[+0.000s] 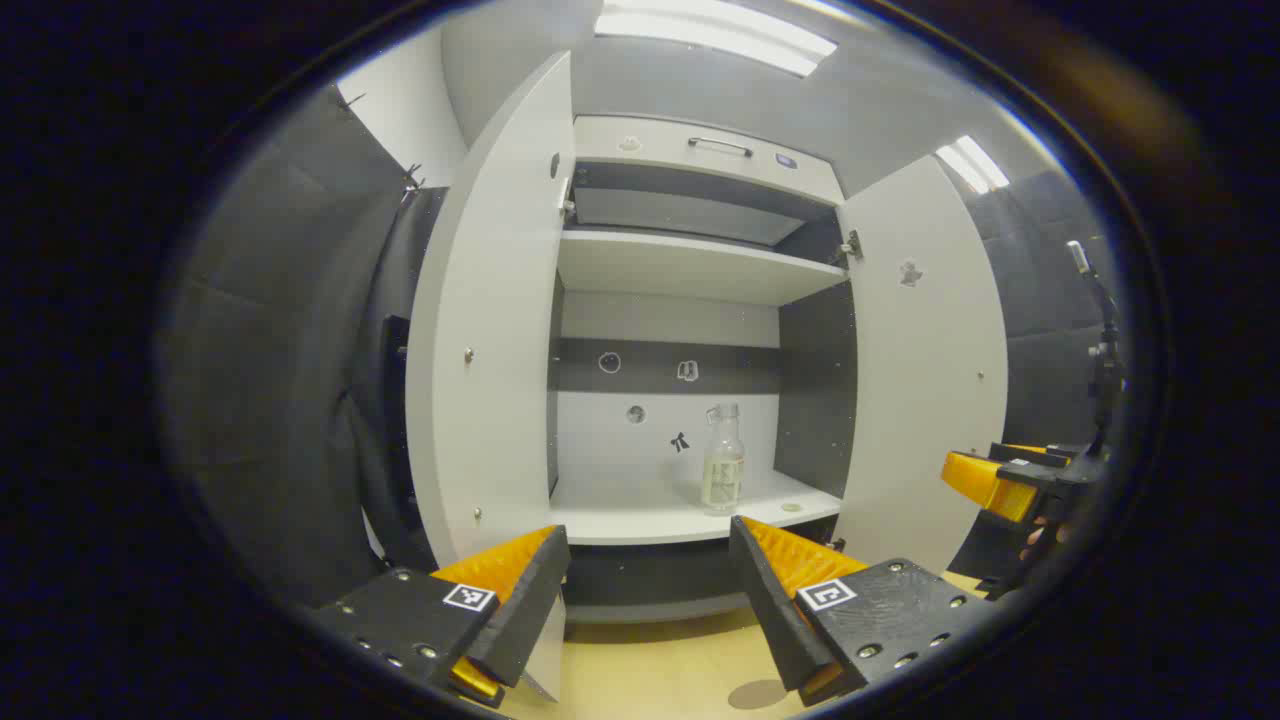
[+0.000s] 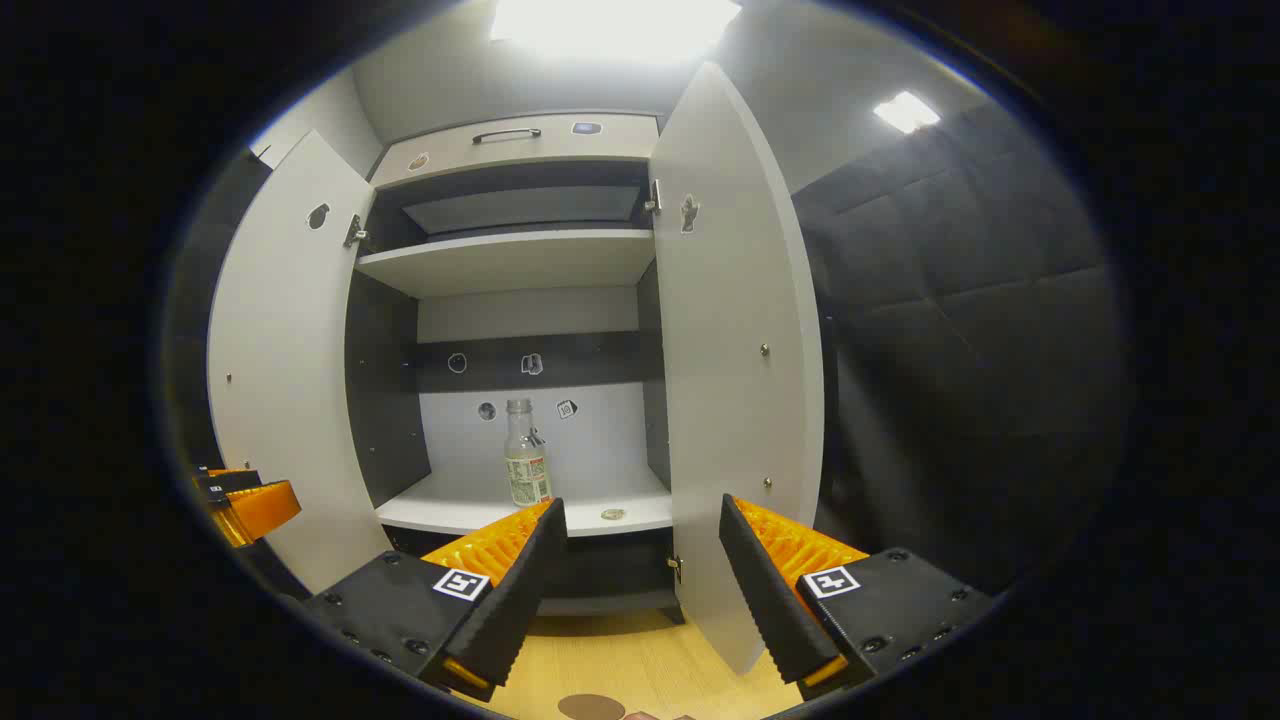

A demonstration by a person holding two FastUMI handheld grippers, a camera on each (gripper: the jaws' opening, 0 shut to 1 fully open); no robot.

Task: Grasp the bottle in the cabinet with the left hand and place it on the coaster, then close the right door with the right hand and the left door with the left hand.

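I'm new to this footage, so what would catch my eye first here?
A tall cabinet stands with both doors swung wide. A clear bottle stands upright and alone on its lower shelf, a small round disc to its right. The left gripper waits open before it.

bottle (image 1: pixel 722 470) label too small to read, coaster (image 2: pixel 592 707) cut off at bottom edge
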